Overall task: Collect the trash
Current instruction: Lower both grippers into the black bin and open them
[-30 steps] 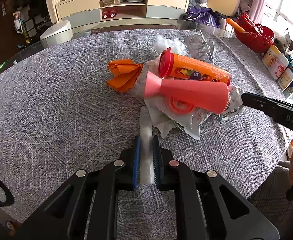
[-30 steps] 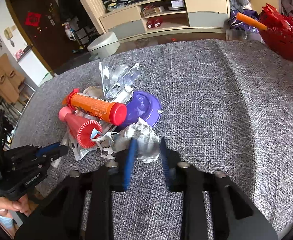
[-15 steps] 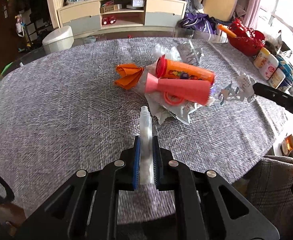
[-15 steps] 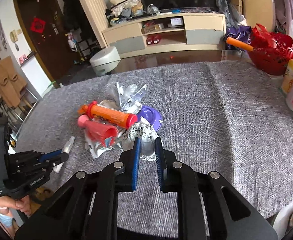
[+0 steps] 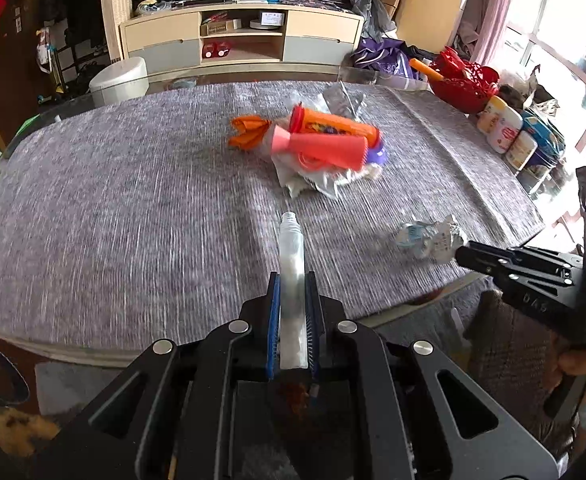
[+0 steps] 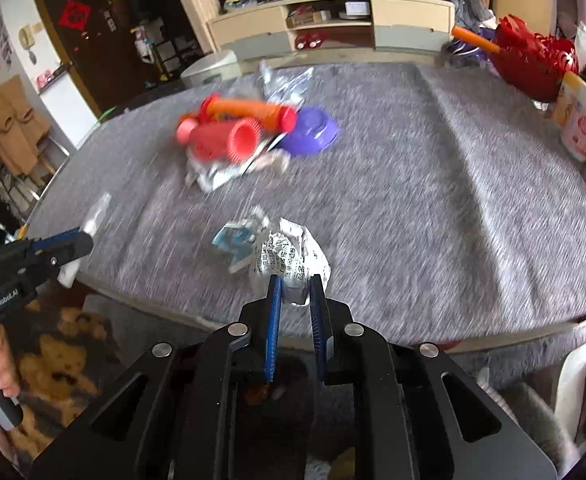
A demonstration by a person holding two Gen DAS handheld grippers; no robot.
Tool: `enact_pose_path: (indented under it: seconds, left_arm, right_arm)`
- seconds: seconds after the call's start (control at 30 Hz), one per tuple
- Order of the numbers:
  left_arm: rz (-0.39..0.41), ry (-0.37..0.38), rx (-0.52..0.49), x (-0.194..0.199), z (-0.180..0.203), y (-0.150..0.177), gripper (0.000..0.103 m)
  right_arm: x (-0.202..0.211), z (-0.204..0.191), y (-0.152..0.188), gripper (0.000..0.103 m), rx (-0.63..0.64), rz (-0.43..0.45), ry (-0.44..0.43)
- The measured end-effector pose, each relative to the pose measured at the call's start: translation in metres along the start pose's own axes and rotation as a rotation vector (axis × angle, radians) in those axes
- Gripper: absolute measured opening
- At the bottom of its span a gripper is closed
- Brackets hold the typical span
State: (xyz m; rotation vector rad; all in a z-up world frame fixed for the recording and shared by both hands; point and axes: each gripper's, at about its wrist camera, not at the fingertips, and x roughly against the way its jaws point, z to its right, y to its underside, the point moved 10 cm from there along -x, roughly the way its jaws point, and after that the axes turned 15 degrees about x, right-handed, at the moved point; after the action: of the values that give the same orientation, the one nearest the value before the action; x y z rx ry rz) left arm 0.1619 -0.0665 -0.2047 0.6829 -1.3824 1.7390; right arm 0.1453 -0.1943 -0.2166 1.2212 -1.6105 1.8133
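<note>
My left gripper [image 5: 291,280] is shut on a clear squeezed tube [image 5: 291,256], held above the near edge of the grey table [image 5: 133,208]. My right gripper [image 6: 295,286] is shut on a crumpled printed wrapper [image 6: 289,256]; this wrapper also shows in the left wrist view [image 5: 429,236]. Both are held off the table. The trash pile stays mid-table: an orange tube with red cap [image 5: 333,126], a pink ribbed cup [image 5: 321,150], orange paper [image 5: 249,132], a purple lid [image 6: 313,132] and foil wrappers [image 5: 317,180].
A red basket [image 5: 463,82] and several white jars [image 5: 501,130] stand at the table's right edge. A TV cabinet [image 5: 241,40] and a white stool [image 5: 119,80] are beyond the far edge. Below the near edge are a patterned floor [image 6: 65,344] and a chair.
Both grippers have pulled back and up from the pile toward the near table edge, carrying the tube and the wrapper with them. The pile looks smaller and farther.
</note>
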Motion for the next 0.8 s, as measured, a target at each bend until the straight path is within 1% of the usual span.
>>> enact_pose_path:
  seconds: [0.1, 0.27, 0.47, 0.6, 0.8]
  left_arm:
    - [0.002, 0.007, 0.002, 0.01, 0.0, 0.012, 0.011]
    - [0.009, 0.019, -0.015, 0.029, 0.004, 0.034, 0.011]
    - [-0.005, 0.038, -0.035, 0.042, 0.01, 0.062, 0.011]
    - [-0.034, 0.052, -0.04, 0.042, 0.011, 0.083, 0.011]
    - [-0.108, 0.063, -0.031, 0.024, 0.011, 0.118, 0.011]
  right_arm:
    - [0.015, -0.012, 0.003, 0.015, -0.003, 0.032, -0.018]
    - [0.05, -0.03, 0.003, 0.015, 0.024, 0.09, -0.024]
    - [0.072, -0.048, 0.015, 0.015, 0.041, 0.111, -0.04]
    - [0.071, -0.057, 0.032, 0.015, 0.042, 0.084, -0.055]
    - [0.044, -0.066, 0.068, 0.015, 0.024, -0.002, -0.072]
